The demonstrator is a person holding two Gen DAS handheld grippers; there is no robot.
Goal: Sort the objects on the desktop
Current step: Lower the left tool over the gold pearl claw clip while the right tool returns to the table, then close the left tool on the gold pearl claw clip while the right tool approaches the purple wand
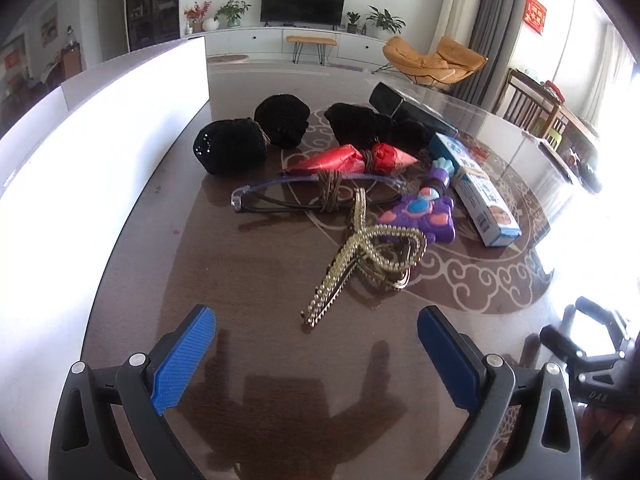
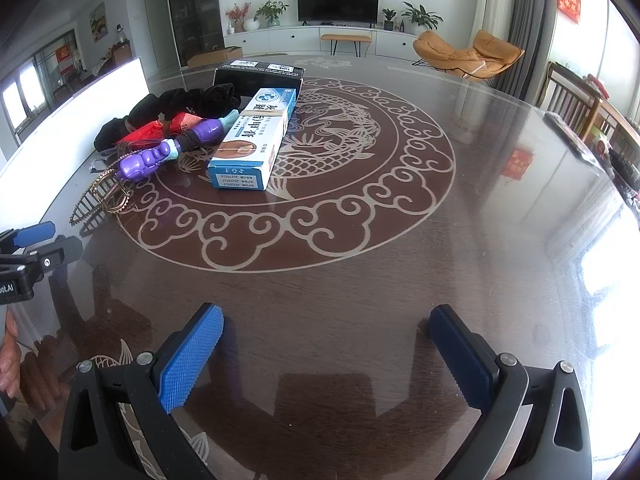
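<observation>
Hovering over the bench point(image 2: 480, 200), both claws gape wide and hold nothing — left claw point(image 1: 316, 356), right claw point(image 2: 326, 356). Clutter sits at 12 o'clock of the left: hairclip point(image 1: 360, 256), toy point(image 1: 420, 216), box point(image 1: 476, 192) — bare bench at 3 o'clock.

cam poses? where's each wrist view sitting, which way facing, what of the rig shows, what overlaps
Left wrist: low over the table, facing the clutter; gold hair clip nearest; left tongs open, right tongs at the right edge.
Right wrist: further right, facing bare tabletop, clutter upper left; right tongs open, left tongs and a hand at the left edge.
Shared: hair clip, purple toy, blue box, TV.
</observation>
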